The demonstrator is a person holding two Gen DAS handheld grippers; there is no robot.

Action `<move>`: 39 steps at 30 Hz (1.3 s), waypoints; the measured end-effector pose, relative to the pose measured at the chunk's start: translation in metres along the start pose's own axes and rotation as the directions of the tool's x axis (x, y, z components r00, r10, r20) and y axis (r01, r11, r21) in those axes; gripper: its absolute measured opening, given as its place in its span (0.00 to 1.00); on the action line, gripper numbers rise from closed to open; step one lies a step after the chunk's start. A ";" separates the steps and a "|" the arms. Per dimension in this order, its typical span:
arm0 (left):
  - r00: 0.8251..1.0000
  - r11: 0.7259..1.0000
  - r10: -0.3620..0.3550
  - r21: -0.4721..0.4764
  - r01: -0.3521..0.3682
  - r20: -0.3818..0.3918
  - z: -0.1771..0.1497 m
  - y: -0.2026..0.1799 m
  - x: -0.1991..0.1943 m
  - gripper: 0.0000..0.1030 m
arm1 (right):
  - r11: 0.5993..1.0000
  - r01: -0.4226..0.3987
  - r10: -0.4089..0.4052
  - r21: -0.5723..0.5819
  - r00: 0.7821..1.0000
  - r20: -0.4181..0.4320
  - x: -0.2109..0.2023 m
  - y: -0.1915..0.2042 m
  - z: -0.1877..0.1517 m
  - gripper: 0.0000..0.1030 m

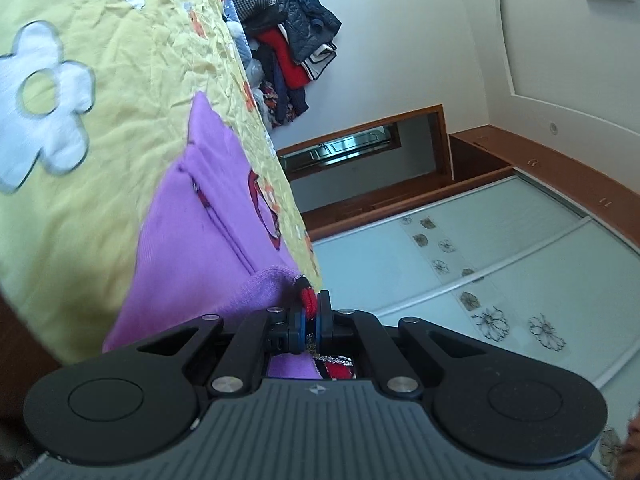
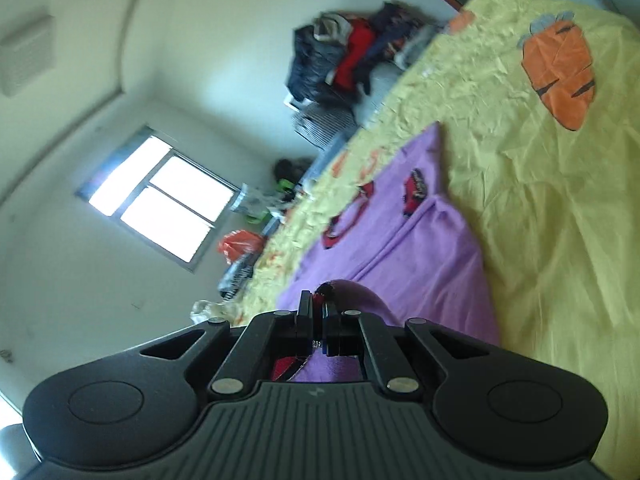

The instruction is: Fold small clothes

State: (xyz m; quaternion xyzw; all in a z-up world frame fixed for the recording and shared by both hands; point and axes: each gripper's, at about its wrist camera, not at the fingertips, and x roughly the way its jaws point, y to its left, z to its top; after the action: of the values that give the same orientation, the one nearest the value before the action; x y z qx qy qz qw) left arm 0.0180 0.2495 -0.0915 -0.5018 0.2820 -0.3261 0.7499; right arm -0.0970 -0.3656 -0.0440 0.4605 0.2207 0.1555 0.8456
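We keep both claws, left claw and right claw, clamped on the purple garment edge, level above the bedspread, folding evenly.

Garment on bedspread; clothes pile behind, at far edge.

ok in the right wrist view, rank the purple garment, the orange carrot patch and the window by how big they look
1. purple garment, largest, though nearest the camera.
2. window.
3. orange carrot patch, close to the window in apparent size, so that order is unsure.
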 end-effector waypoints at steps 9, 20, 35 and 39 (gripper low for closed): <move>0.996 0.996 0.084 0.018 -0.084 0.036 0.060 0.018 0.065 0.03 | 0.997 0.067 -0.065 0.039 0.997 -0.053 0.068 -0.028 0.061 0.04; 0.987 0.987 0.159 0.004 -0.160 0.035 0.129 0.032 0.141 0.03 | 0.984 0.153 -0.145 0.093 0.985 -0.092 0.161 -0.062 0.129 0.04; 0.952 0.952 0.304 -0.041 -0.305 -0.029 0.185 0.067 0.226 0.04 | 0.955 0.276 -0.264 0.103 0.957 -0.121 0.239 -0.094 0.178 0.06; 0.946 0.941 0.324 -0.105 -0.323 -0.008 0.197 0.079 0.228 0.40 | 0.964 0.257 -0.245 0.073 0.959 -0.143 0.249 -0.090 0.182 0.45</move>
State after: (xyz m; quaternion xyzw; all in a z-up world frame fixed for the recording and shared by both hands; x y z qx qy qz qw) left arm 0.3252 0.2084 -0.1204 -0.4889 0.3735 -0.1809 0.7673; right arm 0.2152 -0.4265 -0.0900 0.4553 0.3397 0.0669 0.8203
